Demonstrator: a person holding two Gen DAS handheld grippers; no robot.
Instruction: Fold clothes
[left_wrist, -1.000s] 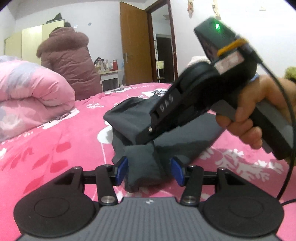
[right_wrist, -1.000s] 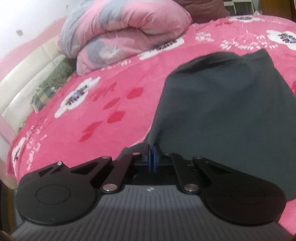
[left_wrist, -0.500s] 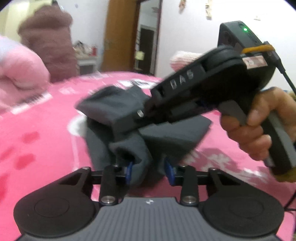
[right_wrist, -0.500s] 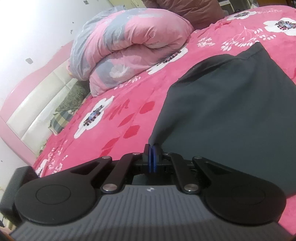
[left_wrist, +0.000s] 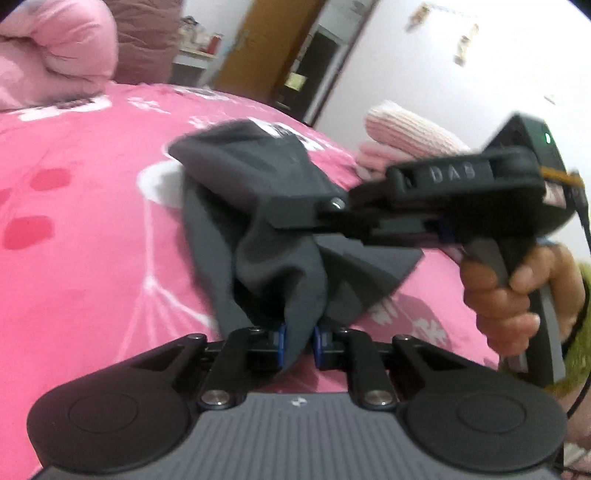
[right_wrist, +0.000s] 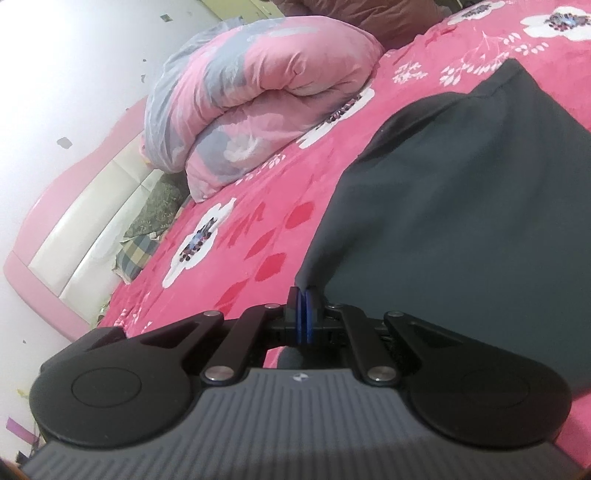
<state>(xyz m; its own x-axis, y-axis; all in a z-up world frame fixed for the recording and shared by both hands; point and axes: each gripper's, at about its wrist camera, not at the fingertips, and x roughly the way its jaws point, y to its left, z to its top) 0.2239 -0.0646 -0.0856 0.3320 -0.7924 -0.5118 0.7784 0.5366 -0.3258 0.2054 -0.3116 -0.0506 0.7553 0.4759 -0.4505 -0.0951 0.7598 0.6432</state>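
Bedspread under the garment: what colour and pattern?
The bedspread is hot pink with white flowers and red petal marks; the right wrist view shows it best.

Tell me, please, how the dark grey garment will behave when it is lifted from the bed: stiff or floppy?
Probably floppy: the dark grey garment droops in soft folds between the left hand-held gripper and the right hand-held gripper. It likely weighs little, since thin pinches carry it. It may slide easily on the pink bedcover.

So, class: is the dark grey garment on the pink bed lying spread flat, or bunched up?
Bunched up. The dark grey garment hangs in folds between the left gripper and the right gripper, both clamping its fabric.
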